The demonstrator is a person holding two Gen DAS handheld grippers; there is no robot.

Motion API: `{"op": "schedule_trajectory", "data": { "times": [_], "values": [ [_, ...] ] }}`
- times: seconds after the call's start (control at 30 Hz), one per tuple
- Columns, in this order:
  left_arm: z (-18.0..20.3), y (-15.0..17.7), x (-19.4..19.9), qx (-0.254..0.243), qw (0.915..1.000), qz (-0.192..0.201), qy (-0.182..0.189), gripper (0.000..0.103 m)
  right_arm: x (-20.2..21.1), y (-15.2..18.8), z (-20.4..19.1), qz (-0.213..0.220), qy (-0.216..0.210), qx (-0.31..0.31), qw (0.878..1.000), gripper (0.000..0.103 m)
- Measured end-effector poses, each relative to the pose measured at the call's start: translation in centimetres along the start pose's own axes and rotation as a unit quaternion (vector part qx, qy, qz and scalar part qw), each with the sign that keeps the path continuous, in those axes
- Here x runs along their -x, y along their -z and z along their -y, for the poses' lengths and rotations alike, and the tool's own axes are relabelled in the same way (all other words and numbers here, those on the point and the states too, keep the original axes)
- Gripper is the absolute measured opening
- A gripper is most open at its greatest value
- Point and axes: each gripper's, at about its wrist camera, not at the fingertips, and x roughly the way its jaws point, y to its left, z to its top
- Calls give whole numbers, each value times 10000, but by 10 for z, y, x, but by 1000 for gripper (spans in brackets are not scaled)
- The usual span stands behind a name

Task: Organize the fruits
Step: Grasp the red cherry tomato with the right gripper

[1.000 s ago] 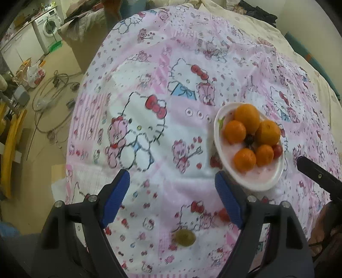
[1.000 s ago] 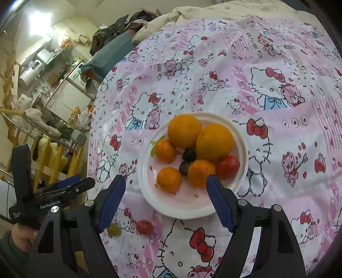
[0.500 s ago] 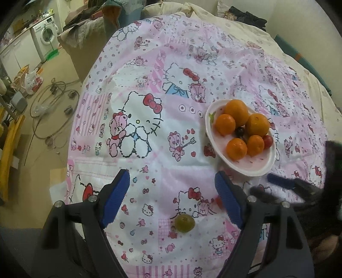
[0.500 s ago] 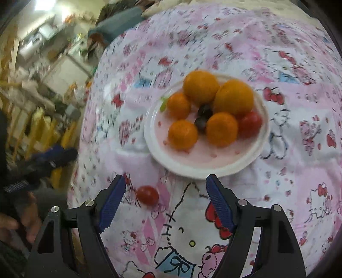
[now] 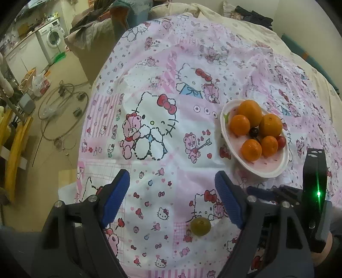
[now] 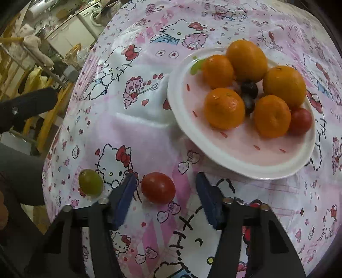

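Note:
A white plate (image 6: 235, 169) (image 5: 267, 173) holds several oranges (image 6: 224, 108), two dark grapes (image 6: 249, 87) and a red tomato (image 6: 300, 120). A second red tomato (image 6: 158, 187) lies loose on the cloth in front of the plate. My right gripper (image 6: 166, 179) straddles it, and its jaws are closing. The left pad is near the tomato; a gap remains on the right. A green grape (image 6: 90, 182) (image 5: 200, 226) lies just left of that gripper. My left gripper (image 5: 172, 177) hovers open above the cloth, holding nothing. In the left wrist view the right gripper's body (image 5: 314, 181) hides the loose tomato.
The pink cartoon-print cloth (image 5: 149, 89) ends in a rounded edge at the left, above a floor with cables (image 5: 62, 102). A washing machine (image 5: 52, 39) stands far left. Yellow furniture (image 5: 15, 147) is beside the edge. Bedding (image 5: 252, 12) is piled at the back.
My right gripper dropped toward the near edge of the cloth, from over the plate to around the loose tomato, and its jaws narrowed. It entered the left wrist view. The left gripper hardly moved.

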Motion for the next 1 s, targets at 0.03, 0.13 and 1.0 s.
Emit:
{"op": "schedule_trajectory", "data": {
  "times": [0.03,0.13,1.0],
  "values": [
    [0,0,-1,9,10000,-20,9,79,-1,0,-1,-31,-14,27,10000,38],
    [2,0,-2,-4,10000,-66,54,79,3,1,-4,-6,-59,103,9999,33],
    [20,35,-27,-127,9947,-869,540,72,106,25,73,1000,-323,-1584,9818,33]
  ]
}}
